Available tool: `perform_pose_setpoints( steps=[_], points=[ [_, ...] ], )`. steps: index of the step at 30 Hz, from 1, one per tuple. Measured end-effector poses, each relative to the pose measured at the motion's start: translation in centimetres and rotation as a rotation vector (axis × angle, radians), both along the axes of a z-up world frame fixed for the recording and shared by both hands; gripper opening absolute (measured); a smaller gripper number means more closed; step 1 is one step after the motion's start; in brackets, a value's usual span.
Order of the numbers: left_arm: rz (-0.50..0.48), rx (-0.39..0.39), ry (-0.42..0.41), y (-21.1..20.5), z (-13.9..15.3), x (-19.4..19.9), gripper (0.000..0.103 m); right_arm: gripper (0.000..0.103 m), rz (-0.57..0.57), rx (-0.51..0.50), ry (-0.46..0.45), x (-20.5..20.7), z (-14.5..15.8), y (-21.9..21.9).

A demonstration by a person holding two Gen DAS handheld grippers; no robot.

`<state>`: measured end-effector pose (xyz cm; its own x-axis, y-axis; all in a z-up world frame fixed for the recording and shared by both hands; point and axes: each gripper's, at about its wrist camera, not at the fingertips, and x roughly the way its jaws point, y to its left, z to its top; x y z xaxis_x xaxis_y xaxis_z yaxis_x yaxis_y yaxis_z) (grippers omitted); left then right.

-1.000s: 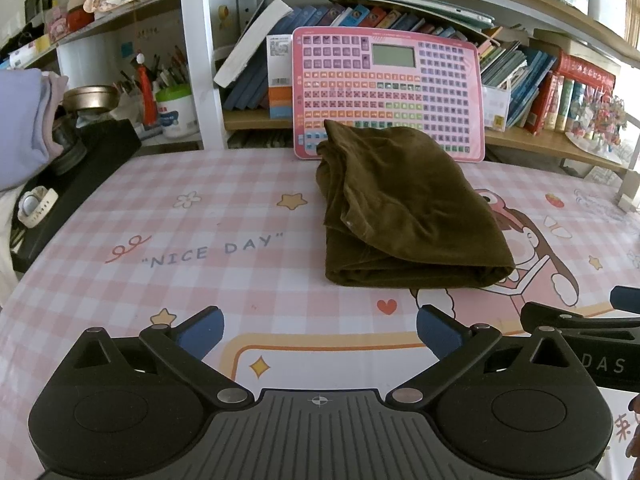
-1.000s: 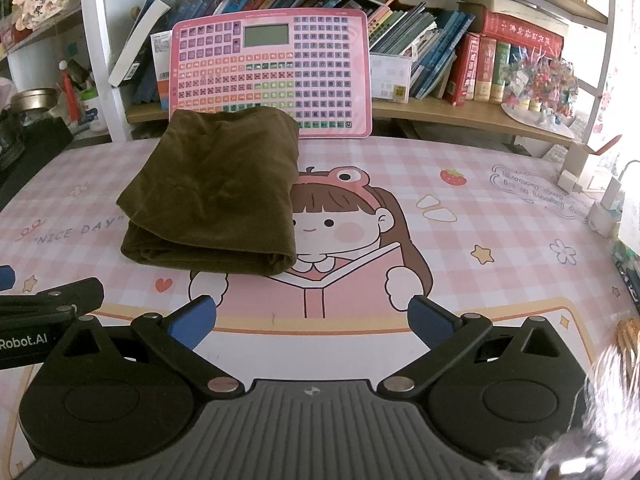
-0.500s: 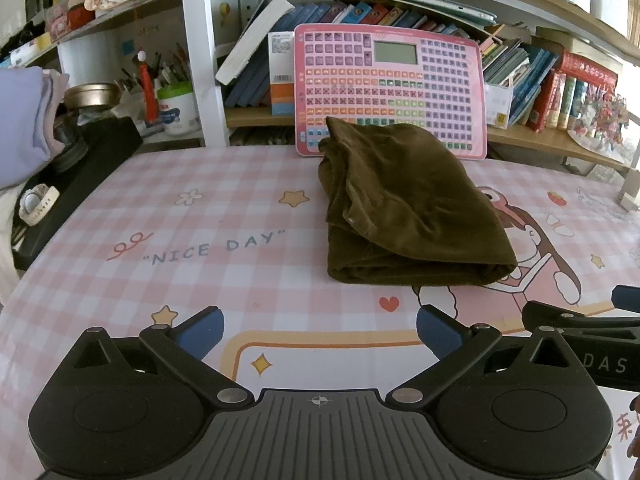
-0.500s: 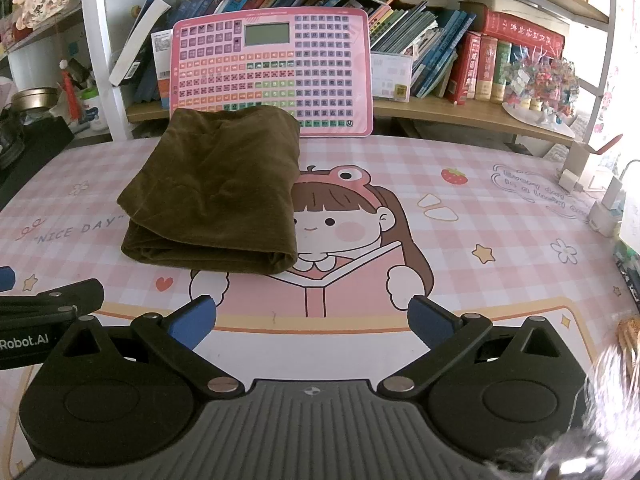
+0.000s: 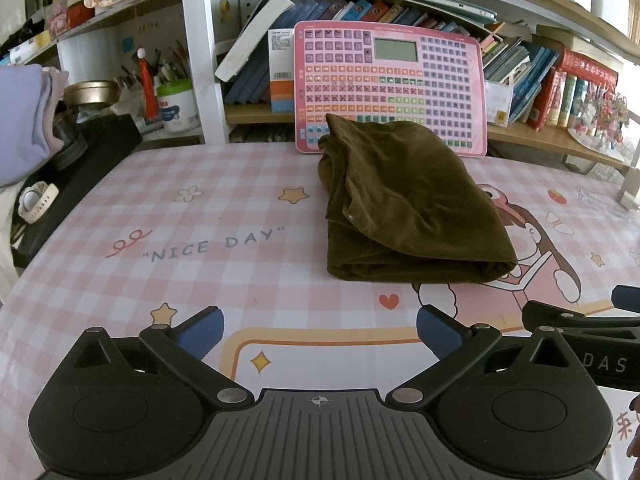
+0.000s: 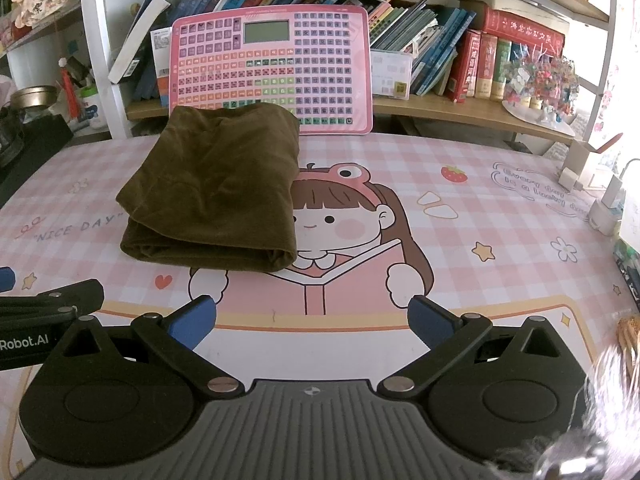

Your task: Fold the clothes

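Note:
A dark olive-brown velvet garment (image 5: 404,204) lies folded into a thick rectangle on the pink checked table, its far end against a pink keyboard toy. It also shows in the right wrist view (image 6: 216,192). My left gripper (image 5: 320,330) is open and empty, above the table's near edge, well short of the garment. My right gripper (image 6: 312,318) is open and empty, to the right of the left one and also short of the garment. Part of the right gripper (image 5: 580,320) shows at the right edge of the left wrist view.
The pink keyboard toy (image 5: 390,88) leans against a bookshelf (image 6: 460,108) full of books behind the table. A black box (image 5: 76,176) with a watch and a metal bowl sits at the table's left edge. White chargers (image 6: 600,196) lie at the right edge.
Nothing has visibly moved apart from a very slight drift of the left wrist view; both grippers stay open and the garment lies still.

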<state>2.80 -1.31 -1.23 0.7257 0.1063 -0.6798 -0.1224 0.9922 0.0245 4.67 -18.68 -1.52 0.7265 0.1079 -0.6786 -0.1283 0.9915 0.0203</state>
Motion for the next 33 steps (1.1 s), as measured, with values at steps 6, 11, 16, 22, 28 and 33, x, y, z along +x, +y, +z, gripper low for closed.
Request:
perform_pose_setpoints(
  steps=[6,11,16,22,28,33],
  points=[
    [0.002,-0.001,0.002,0.02,-0.06,-0.03,0.103,0.103,0.000,-0.001,0.002,0.02,-0.04,0.03],
    [0.002,-0.002,0.003,0.06,-0.10,-0.02,0.103,0.103,-0.001,-0.001,0.002,0.01,-0.04,0.07],
    [0.003,-0.002,0.003,0.08,-0.11,-0.03,0.103,0.103,-0.001,-0.001,0.002,0.00,-0.03,0.09],
    [0.008,0.006,0.019,0.02,-0.22,0.13,0.103,0.103,-0.002,-0.001,0.002,-0.01,-0.04,0.14],
    [0.012,0.005,0.017,-0.02,-0.20,0.01,0.103,0.103,0.000,0.000,0.002,0.01,-0.08,0.17],
    [0.012,0.002,0.014,-0.02,-0.15,-0.03,0.103,0.103,0.001,0.000,0.003,-0.01,-0.06,0.19]
  ],
)
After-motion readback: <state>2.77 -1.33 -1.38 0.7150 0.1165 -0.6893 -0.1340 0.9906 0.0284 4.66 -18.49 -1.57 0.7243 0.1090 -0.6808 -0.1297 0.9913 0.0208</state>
